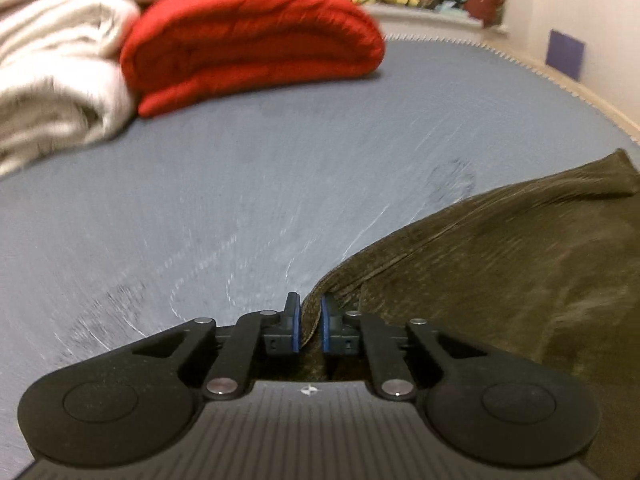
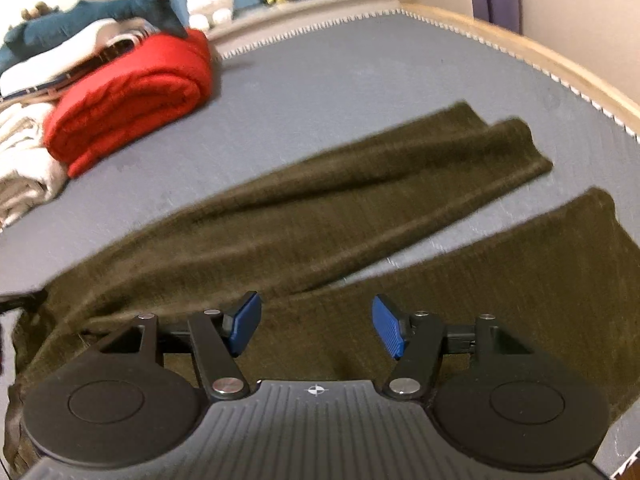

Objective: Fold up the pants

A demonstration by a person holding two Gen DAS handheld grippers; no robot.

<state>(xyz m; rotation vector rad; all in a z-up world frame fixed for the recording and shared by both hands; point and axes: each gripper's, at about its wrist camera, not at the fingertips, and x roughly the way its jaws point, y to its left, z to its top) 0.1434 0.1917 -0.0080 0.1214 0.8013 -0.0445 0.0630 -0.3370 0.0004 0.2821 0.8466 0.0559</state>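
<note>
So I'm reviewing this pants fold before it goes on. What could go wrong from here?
1. The left tongs pinch only a thin edge of the pants; it may slip out when lifted.
2. The right tongs stand open over the fabric, so lifting now would be lopsided.
3. The legs lie splayed apart, risking a crooked fold.

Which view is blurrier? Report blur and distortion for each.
Left wrist view: blurrier, the grey bed surface streaked, the red blanket smeared. Right wrist view: milder blur on the olive pants. Fisheye bends the bed edge in both.
</note>
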